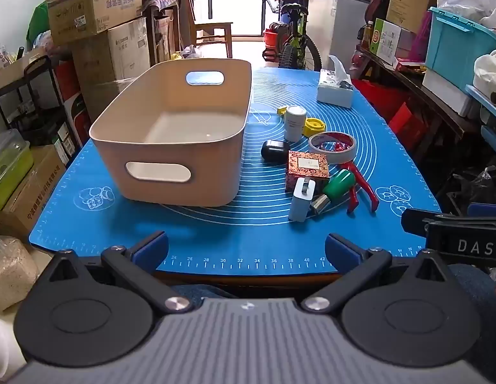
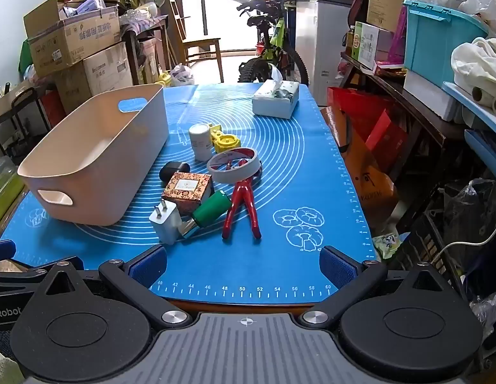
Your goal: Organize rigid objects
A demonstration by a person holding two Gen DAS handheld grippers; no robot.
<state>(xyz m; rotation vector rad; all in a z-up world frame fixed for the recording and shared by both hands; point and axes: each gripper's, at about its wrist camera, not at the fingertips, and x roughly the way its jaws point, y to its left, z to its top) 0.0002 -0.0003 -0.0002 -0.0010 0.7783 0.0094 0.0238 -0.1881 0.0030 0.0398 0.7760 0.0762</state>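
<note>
With both the left gripper (image 1: pixel 246 249) and right gripper (image 2: pixel 243 264) spread wide and empty at the mat's near edge, approach the charger (image 2: pixel 166 222) squarely, nearest of the clutter right of the empty bin (image 2: pixel 97 160).

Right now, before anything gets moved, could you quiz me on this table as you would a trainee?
1. True or false: the beige bin already holds some of the items.
2. Which lies nearest the red nutcracker? A. tissue box B. tape roll C. white bottle
3. How do the jaws of the left gripper and right gripper stand?

Key
1. False: it is empty.
2. B: the tape roll rests over the nutcracker's far end.
3. Both stand wide open, with nothing between them, above the near edge of the blue mat.
</note>
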